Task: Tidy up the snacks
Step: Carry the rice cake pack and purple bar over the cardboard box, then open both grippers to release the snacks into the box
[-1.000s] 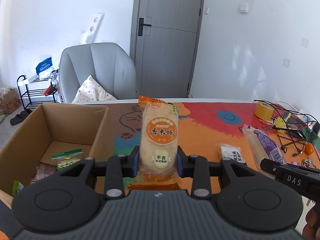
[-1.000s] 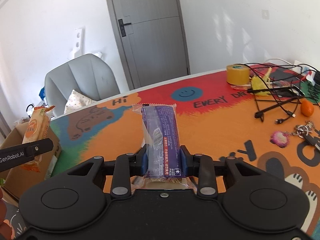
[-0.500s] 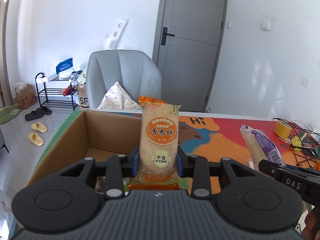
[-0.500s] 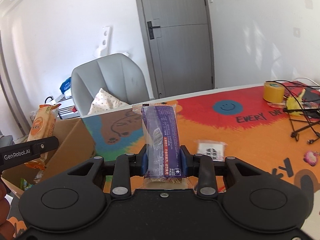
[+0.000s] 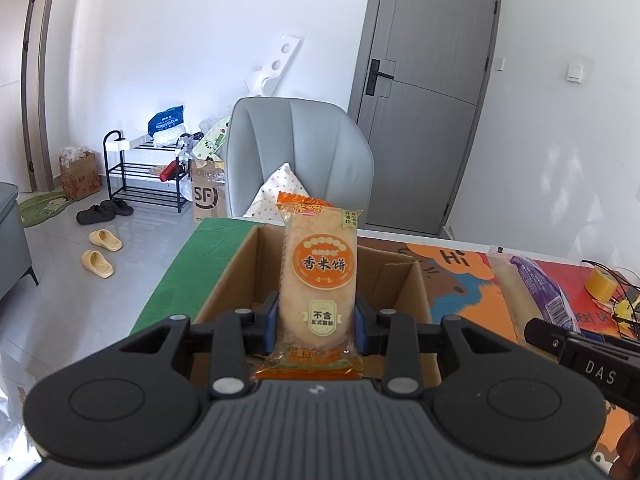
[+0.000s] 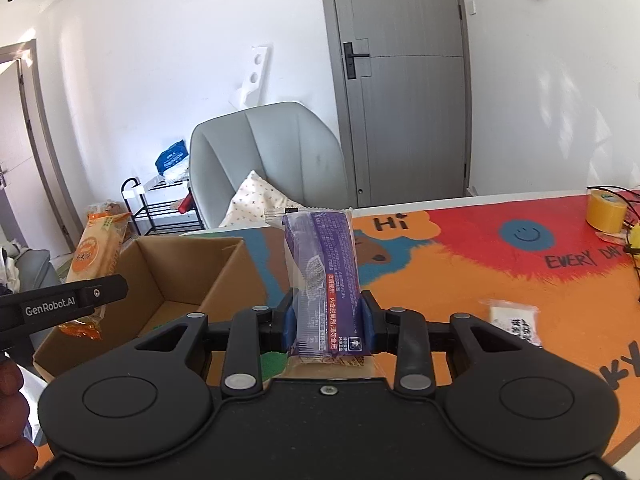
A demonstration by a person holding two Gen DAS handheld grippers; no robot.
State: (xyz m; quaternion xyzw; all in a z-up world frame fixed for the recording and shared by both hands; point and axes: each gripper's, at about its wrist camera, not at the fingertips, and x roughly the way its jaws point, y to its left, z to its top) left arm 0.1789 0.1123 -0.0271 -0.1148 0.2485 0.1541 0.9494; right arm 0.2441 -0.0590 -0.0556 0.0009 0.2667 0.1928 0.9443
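Snacks are held one in each gripper, above the near part of a brightly printed table mat [image 6: 460, 280]. The left gripper [image 5: 316, 322] is clamped on an orange-and-cream rice cracker packet [image 5: 318, 276], its blue pads pressing the packet's two sides so that it stands upright with the crimped orange end on top. Directly behind and below that packet sits an open brown cardboard box [image 5: 404, 284], resting on the green edge of the table; in the right wrist view the same packet [image 6: 94, 252] hangs over the box's [image 6: 180, 276] left side.

The right gripper [image 6: 326, 320] is closed on a purple plastic-wrapped snack bar [image 6: 324, 276], also held upright, with the box just to its left and lower down. From the left wrist view that purple bar [image 5: 536, 288] shows at the right, beside the black finger marked DAS.

On the mat, to the right of the purple bar, lies a small white sachet [image 6: 514, 320]. A yellow roll of tape [image 6: 606, 210] stands at the far right edge of the table near some black cables. A grey padded chair [image 5: 296, 156] with a spotted cushion [image 6: 256, 200] stands behind the table, in front of a grey door [image 6: 400, 80].
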